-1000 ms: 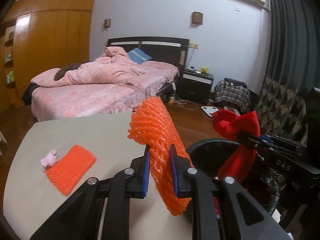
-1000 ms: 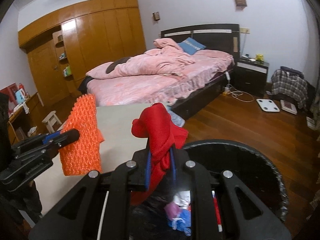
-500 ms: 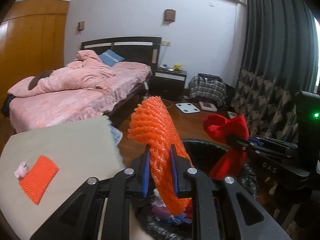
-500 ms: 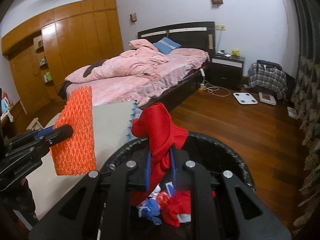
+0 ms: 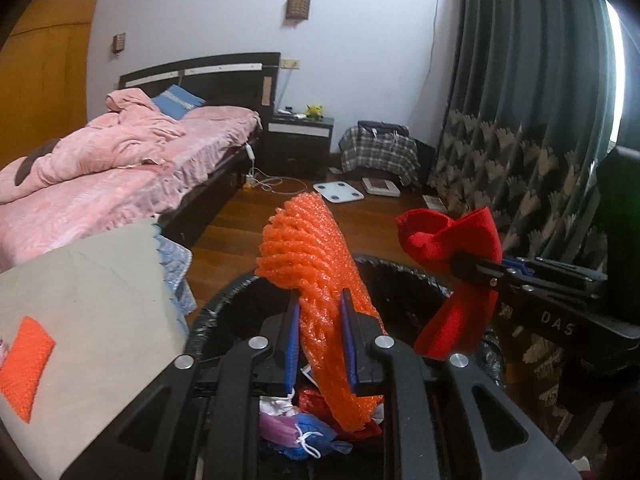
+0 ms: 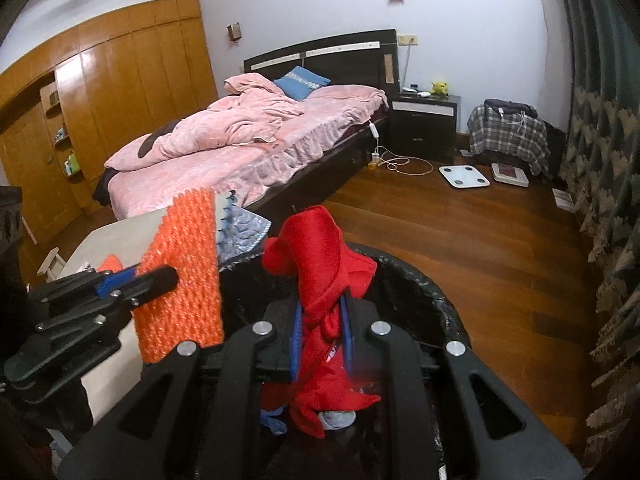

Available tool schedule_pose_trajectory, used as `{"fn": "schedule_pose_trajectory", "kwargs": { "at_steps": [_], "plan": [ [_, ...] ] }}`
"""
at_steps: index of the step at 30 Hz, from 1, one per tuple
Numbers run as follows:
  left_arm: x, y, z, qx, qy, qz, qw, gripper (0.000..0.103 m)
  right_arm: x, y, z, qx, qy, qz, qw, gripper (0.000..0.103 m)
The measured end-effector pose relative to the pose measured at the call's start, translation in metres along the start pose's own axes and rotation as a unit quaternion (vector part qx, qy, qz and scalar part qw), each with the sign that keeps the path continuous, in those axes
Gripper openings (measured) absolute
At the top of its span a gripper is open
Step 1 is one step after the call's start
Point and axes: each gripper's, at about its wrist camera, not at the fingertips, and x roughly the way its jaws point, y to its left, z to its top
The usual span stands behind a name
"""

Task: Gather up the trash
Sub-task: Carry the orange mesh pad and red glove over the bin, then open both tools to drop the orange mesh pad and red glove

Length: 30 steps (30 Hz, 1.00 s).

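Note:
My left gripper (image 5: 320,312) is shut on an orange foam net sleeve (image 5: 316,264), which hangs over the mouth of a black bag-lined trash bin (image 5: 224,300). To its right, my right gripper (image 6: 322,312) is shut on a crumpled red cloth (image 6: 316,248), also above the bin (image 6: 444,300). Each gripper shows in the other's view: the right one (image 5: 472,270) with the red cloth (image 5: 452,236), the left one (image 6: 160,278) with the orange net (image 6: 184,264). Trash lies inside the bin (image 5: 300,432). A second orange net (image 5: 24,360) stays on the beige table (image 5: 92,292).
The table stands left of the bin, with a blue quilted cloth (image 5: 176,264) hanging off its far edge. Behind are a pink bed (image 6: 248,148), a nightstand (image 6: 424,116), a white scale (image 6: 464,176) on the wood floor and patterned curtains (image 5: 520,168) at the right.
Both grippers have swung right from above the table to over the bin and sunk a little, each still gripping its item. The table has slid to the left of both views.

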Motion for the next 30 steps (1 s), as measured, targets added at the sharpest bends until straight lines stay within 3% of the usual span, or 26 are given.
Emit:
{"fn": "schedule_pose_trajectory", "kwargs": {
  "at_steps": [4, 6, 8, 12, 14, 15, 17, 20, 30],
  "plan": [
    [0.012, -0.004, -0.002, 0.003, 0.010, -0.009, 0.9999, 0.020, 0.006, -0.007, -0.005, 0.005, 0.007, -0.004, 1.000, 0.018],
    [0.017, -0.006, -0.002, 0.006, 0.017, -0.013, 0.9997, 0.027, 0.010, -0.010, -0.008, 0.007, 0.013, -0.010, 1.000, 0.021],
    [0.021, -0.006, -0.003, 0.004, 0.021, -0.014, 0.9997, 0.043, 0.015, -0.013, -0.011, 0.009, 0.021, -0.015, 1.000, 0.033],
    [0.019, 0.001, -0.006, -0.005, 0.021, -0.004, 0.9998, 0.058, 0.017, -0.017, -0.014, 0.010, 0.022, -0.030, 0.999, 0.059],
    [0.015, 0.007, -0.007, -0.009, 0.019, 0.006, 0.9998, 0.068, 0.016, -0.018, -0.015, 0.012, 0.018, -0.041, 0.999, 0.085],
    [0.013, 0.011, -0.007, -0.010, 0.017, 0.014, 0.9997, 0.071, 0.015, -0.018, -0.015, 0.012, 0.014, -0.048, 0.999, 0.089],
    [0.005, 0.020, -0.009, -0.012, 0.009, 0.036, 0.9992, 0.081, 0.011, -0.015, -0.015, 0.010, 0.002, -0.053, 0.999, 0.093],
    [-0.008, 0.040, -0.009, -0.021, 0.000, 0.065, 0.9976, 0.089, 0.009, -0.012, -0.014, 0.011, -0.007, -0.041, 0.999, 0.096],
    [-0.063, 0.103, -0.022, -0.076, -0.023, 0.145, 0.9862, 0.097, 0.014, 0.037, -0.004, -0.018, -0.019, 0.008, 1.000, 0.097]
  ]
}}
